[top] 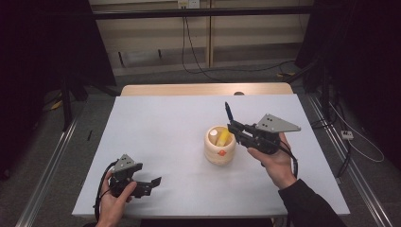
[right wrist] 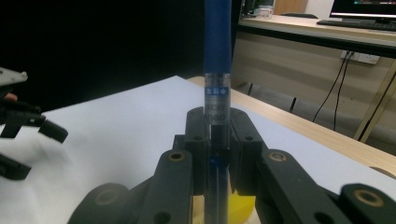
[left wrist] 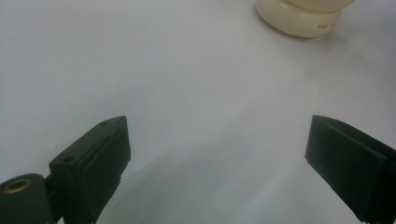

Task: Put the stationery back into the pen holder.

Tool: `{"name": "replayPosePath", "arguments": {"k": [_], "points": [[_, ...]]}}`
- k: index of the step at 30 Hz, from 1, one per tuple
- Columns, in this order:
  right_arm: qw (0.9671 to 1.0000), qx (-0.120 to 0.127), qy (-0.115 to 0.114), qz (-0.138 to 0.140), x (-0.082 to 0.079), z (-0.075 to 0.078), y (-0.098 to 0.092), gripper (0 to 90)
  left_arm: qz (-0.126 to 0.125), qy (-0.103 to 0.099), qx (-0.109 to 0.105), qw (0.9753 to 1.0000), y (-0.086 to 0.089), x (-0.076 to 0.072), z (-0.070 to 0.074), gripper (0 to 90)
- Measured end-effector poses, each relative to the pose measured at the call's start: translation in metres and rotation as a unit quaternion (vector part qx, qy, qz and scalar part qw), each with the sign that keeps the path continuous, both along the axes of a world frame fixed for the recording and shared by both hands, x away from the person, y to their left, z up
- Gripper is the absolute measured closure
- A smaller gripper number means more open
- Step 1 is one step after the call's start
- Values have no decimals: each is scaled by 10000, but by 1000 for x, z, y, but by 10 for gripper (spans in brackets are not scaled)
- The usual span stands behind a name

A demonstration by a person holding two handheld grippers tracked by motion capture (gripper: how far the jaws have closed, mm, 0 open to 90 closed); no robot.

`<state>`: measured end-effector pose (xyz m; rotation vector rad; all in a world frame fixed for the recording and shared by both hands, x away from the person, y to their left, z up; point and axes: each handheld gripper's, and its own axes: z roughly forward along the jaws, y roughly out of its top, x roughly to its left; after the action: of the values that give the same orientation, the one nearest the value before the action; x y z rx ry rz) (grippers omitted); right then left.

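black jaws of the right hand-held gripper (right wrist: pixel 218 140) are clamped on a slim blue pen (right wrist: pixel 217 42), upright just above the cup (top: pixel 220 145) near the bench's (top: pixel 156 127) right edge. lower it straight, clear of the yellow piece (top: pixel 223 137) inside. the cup looks smooth, rounded, cream. left hand-held gripper (top: pixel 150 185) rests apart near the front-left corner.

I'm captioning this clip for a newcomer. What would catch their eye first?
First, the blue pen clamped upright in the right gripper, just above the cream pen holder near the middle of the white table. A yellow item stands inside the holder. The left gripper rests open at the table's near left.
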<state>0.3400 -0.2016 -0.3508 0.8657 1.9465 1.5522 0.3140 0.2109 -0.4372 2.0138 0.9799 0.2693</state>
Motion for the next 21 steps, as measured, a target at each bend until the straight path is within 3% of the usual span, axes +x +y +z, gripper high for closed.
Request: {"name": "replayPosePath", "arguments": {"k": [8, 11, 18, 21], "points": [[9994, 298, 157, -114, 21, -8, 8, 801, 25, 50, 15, 10000, -1, 0, -7, 84], [9993, 308, 187, -99, 26, -13, 11, 801, 47, 149, -35, 9999, 1, 0, -7, 84], [9995, 288, 76, -32, 29, -23, 17, 801, -4, 111, -59, 9999, 2, -2, -6, 83], [9994, 305, 141, -36, 31, -28, 18, 801, 42, 94, -56, 9999, 2, -1, -6, 82]]}}
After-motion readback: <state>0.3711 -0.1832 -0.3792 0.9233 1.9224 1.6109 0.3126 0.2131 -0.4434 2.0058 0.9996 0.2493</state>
